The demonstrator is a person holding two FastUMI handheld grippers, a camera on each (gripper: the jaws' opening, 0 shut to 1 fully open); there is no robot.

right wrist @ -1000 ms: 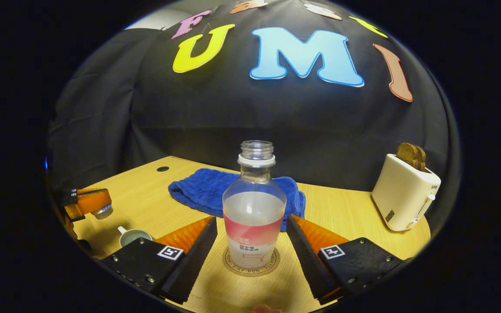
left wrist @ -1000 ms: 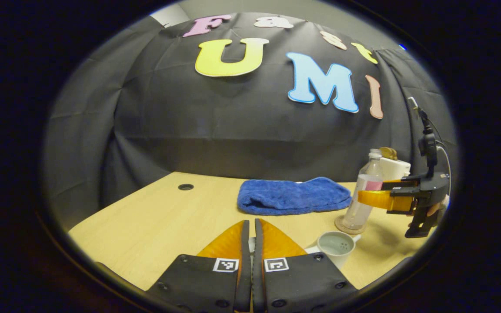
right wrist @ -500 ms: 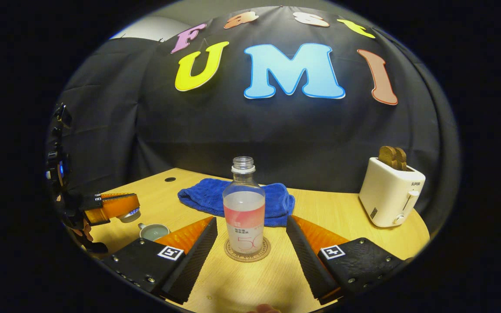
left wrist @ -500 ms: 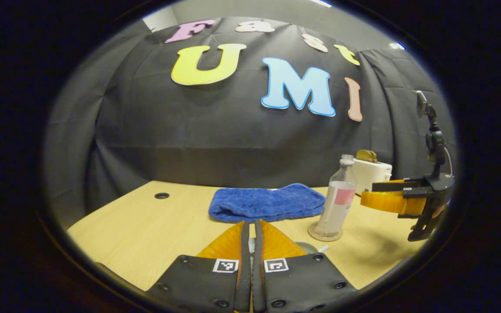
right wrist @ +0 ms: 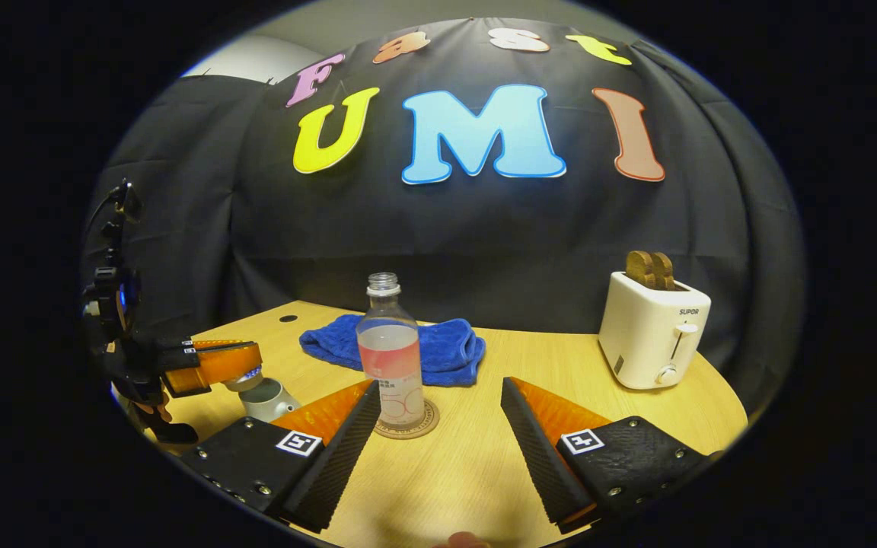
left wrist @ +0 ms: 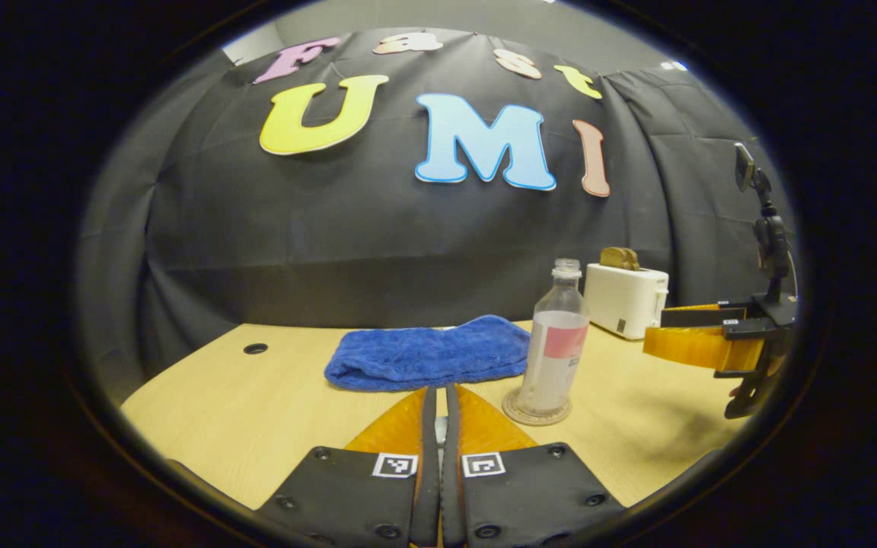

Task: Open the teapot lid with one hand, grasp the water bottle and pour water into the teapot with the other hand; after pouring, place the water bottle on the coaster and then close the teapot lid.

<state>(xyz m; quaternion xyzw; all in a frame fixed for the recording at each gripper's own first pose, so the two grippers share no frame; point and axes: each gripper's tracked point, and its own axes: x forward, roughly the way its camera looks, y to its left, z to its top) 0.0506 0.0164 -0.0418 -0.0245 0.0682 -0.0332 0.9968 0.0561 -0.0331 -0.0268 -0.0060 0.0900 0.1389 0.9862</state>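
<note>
One step is remaining: the left gripper [right wrist: 244, 374], closed on the lid [right wrist: 240, 378], is hanging just above the open teapot [right wrist: 267, 399], while the right gripper [right wrist: 438, 411] is standing open near the water bottle [right wrist: 391, 358].

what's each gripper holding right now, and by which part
Left gripper holds the small round teapot lid, pinched from both sides, above the pale ceramic teapot. Right gripper is open, empty.

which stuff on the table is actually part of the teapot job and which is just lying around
Part of the job:
- water bottle, standing on the coaster
- teapot, open
- teapot lid, held in the left gripper
- right gripper, open and apart from the bottle

Just lying about:
- blue towel
- toaster with toast in it
</note>
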